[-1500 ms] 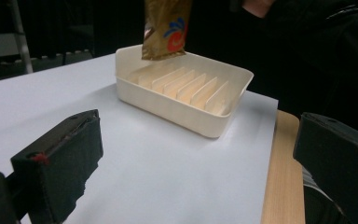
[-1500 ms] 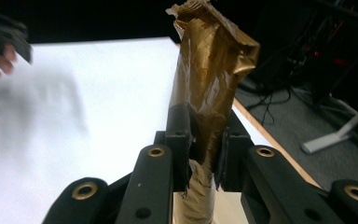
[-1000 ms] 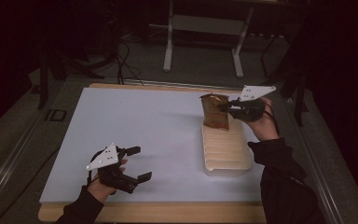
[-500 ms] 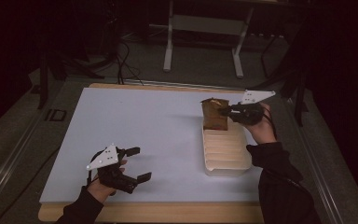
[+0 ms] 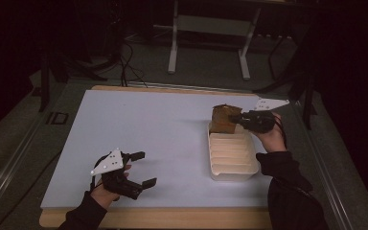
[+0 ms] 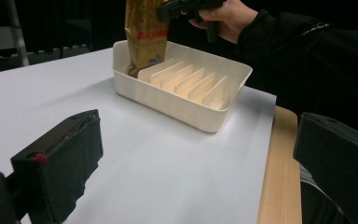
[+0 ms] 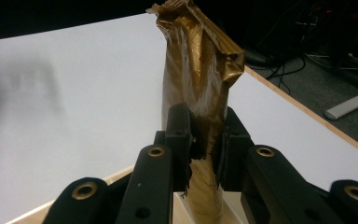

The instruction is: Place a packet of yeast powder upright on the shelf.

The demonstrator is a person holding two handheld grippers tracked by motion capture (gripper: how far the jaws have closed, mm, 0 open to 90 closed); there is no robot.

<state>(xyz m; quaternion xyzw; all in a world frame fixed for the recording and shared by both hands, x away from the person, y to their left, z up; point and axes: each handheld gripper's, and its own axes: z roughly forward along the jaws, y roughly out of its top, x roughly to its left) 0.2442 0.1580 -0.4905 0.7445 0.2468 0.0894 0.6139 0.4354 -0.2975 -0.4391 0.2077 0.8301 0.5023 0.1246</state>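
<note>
At the tray's (image 5: 233, 158) far end, the right claw (image 5: 240, 119), clamped on the gold packet (image 5: 223, 119), has lowered it into the end slot; left claw (image 5: 141, 168) rests wide.

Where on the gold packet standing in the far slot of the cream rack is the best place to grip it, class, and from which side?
Grip the gold packet near its upper part, across its thin faces, from the rack's far end. It stands upright, its lower part sunk behind the cream rack's wall and dividers. The right gripper pinches it just so.
</note>
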